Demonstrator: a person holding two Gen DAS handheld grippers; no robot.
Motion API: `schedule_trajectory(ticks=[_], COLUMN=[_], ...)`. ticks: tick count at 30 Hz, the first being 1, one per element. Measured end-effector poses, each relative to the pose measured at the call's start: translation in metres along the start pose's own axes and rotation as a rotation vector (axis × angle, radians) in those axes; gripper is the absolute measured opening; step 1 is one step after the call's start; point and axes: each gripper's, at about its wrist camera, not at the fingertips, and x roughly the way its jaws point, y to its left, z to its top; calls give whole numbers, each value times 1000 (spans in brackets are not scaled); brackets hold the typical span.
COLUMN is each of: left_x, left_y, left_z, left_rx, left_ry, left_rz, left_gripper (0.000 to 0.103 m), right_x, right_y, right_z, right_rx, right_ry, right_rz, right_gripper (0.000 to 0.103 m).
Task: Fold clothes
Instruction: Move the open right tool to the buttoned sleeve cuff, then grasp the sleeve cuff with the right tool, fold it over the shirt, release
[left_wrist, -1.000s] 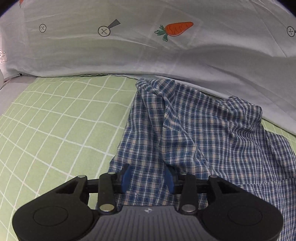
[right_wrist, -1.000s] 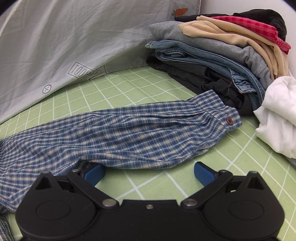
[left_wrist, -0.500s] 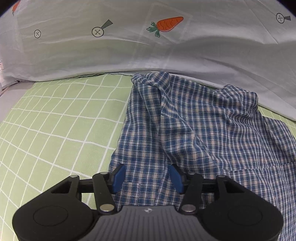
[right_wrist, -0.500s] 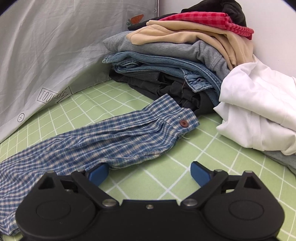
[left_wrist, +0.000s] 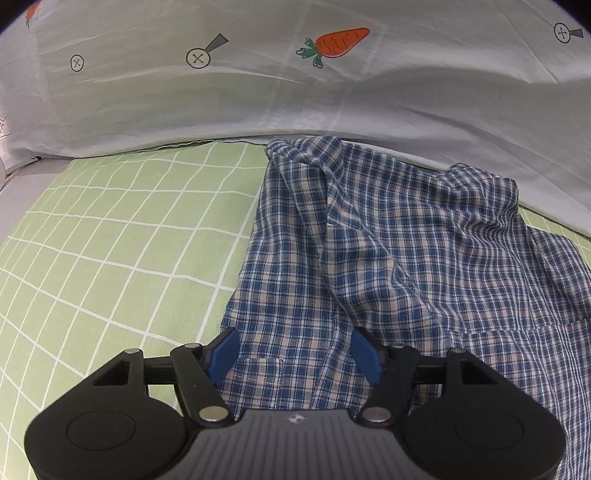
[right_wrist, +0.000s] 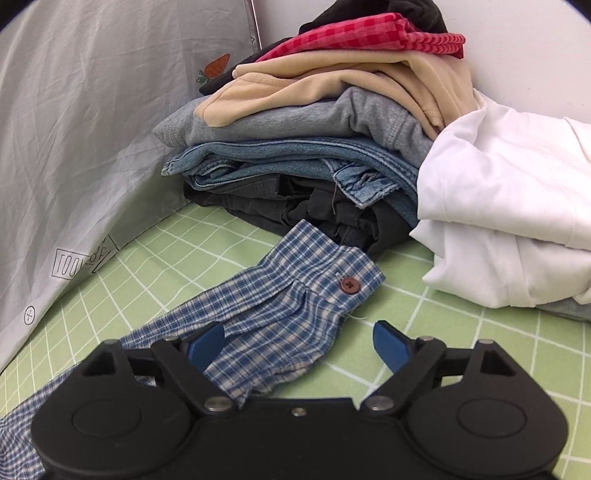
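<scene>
Left gripper (left_wrist: 295, 356), seen from its own wrist camera, hovers low over the near part of a blue plaid shirt (left_wrist: 388, 258), its jaws spread and just now widening. Plaid cloth lies between and beneath the blue fingers (left_wrist: 223, 354), but the pads do not press on it. Ahead of this gripper the shirt rises in a long ridge toward a grey sheet printed with a carrot (left_wrist: 332, 42). To its left lies bare green checked bedding (left_wrist: 110, 258). Judged from this view, the ridge is the risk: if the jaws close where they are, they may catch only one loose layer, and the crease would be carried into the fold.

Right gripper (right_wrist: 299, 345), in its own wrist view, is also spread, its jaws just now narrowing from wider. The shirt's sleeve (right_wrist: 258, 317) lies across the space between the fingers, nearer the left finger (right_wrist: 205, 341); the right finger stands over bare bedding. Just ahead is the sleeve's cuff with its brown button (right_wrist: 349, 285). Beyond the cuff, touching or nearly touching it, sits a stack of folded clothes (right_wrist: 295, 147), with a white garment (right_wrist: 498, 221) ahead to the right. Likely hazards here: a closing grip could slide off the thin sleeve edge, or a forward push could nudge the cuff under the stack and disturb it.
</scene>
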Motion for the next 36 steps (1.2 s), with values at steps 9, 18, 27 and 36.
schedule_trajectory(ticks=[9,18,27,36], left_x=[-3,-17,-37,-52], left_y=[2,9,18,29], left_z=[-1,-13,-38,-50], left_rx=[-16,-82,-91,-109], left_ry=[11,17,37,45], left_rz=[-9,-48,-58,-54], left_gripper=[69,69,69,69], right_x=[12,-7,-60,-154], right_y=[14,39,160,242], right_z=[0,-13,-68,-137], right_rx=[-51,58,-129,-598], right_ry=[5,113,270,315], right_rz=[-7,289,707,987], right_gripper=[14,3,2,28])
